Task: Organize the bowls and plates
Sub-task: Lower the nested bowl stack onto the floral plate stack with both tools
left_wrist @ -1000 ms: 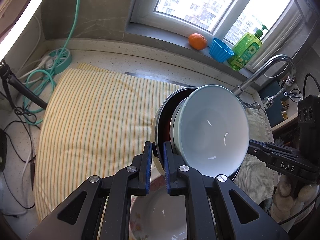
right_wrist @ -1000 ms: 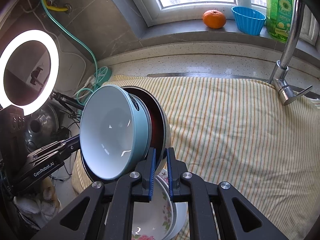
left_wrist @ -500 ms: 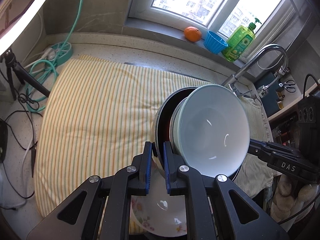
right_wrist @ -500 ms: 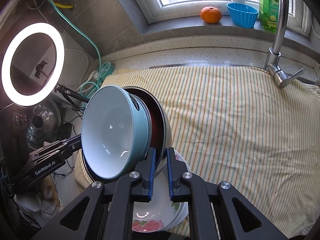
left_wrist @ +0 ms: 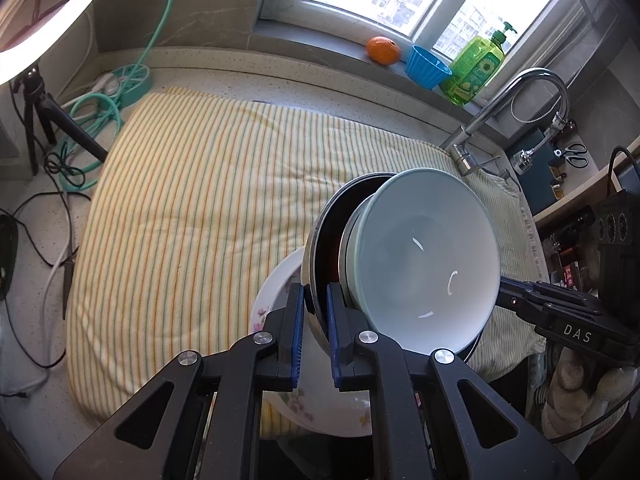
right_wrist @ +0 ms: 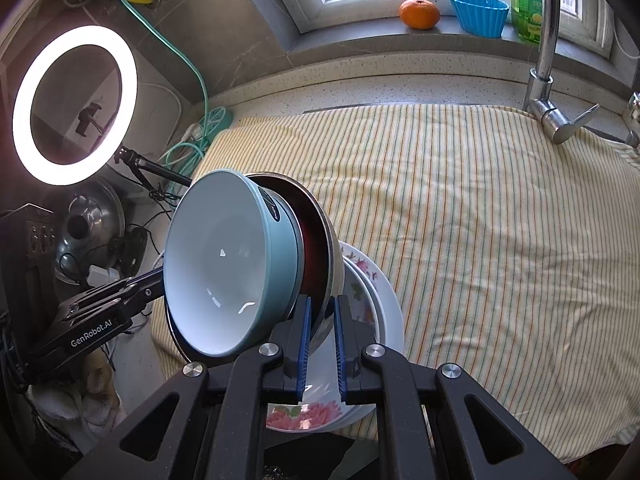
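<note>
Two tongs, left tongs [left_wrist: 316, 312] and right tongs [right_wrist: 320, 324], clamp opposite rims of the metal bowl [right_wrist: 334, 264] nesting my blue bowl [right_wrist: 224, 264], above floral plates [right_wrist: 384, 300] at the counter's near edge; next, lower squarely.

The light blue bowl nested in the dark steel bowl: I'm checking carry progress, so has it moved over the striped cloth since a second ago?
Yes. The light blue bowl has drawn back from the window-sill orange, exposing more striped cloth and the floral plates beneath.

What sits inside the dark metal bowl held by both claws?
A pale blue bowl nests in the dark metal bowl, covering most of its reddish inside; anything beneath it is hidden.
</note>
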Demonstrator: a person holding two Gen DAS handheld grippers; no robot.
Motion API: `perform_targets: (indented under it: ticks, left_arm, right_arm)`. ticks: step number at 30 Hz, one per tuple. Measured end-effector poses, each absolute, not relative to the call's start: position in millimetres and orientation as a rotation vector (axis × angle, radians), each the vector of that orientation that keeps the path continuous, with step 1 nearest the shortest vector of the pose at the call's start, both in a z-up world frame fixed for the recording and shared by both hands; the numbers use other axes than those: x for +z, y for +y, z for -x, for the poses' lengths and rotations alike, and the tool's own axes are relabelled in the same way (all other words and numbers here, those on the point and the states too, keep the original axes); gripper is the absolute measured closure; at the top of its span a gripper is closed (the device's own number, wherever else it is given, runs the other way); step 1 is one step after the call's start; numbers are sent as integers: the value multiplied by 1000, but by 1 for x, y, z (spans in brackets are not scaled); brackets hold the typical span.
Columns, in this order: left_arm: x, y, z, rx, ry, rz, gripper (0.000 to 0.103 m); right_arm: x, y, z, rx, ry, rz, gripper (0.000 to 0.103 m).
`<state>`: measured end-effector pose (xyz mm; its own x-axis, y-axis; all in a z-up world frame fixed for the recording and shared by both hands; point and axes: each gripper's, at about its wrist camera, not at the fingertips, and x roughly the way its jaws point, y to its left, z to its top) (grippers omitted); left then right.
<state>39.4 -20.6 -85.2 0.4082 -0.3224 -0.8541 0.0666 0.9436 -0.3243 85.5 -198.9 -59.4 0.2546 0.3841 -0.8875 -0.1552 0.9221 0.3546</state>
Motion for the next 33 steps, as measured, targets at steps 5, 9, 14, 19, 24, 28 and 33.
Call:
perform_targets:
  ticks: [5,9,14,19,24,28,33]
  left_arm:
    - [-88,-22,-32,-256,1141,249,94]
    - [-89,-23,-26,-264,1146,242,94]
    - [-95,-25,-21,-266,1161,239,94]
    - [-100,-25,-19,-264,1174,238,94]
    - [-104,-27,-18,-256,1178,230,94]
    - [-105,-27,-17,-255,1176,231,94]
    - [-107,-28,-16,-256,1180,230,94]
  right_arm:
    - [-65,-200,-74,368,1279,-215,93]
    - [-68,-201,-67,362,1291,-221,93]
    - [-72,-202,-62,357,1296,-227,93]
    - [-77,-202,-58,356,1303,-226,93]
    - [-83,-199,-58,355,1310,-219,93]
    - [-86,-199,-57,353,1315,-221,93]
    - [-85,-199,-56,348,1307,-208,93]
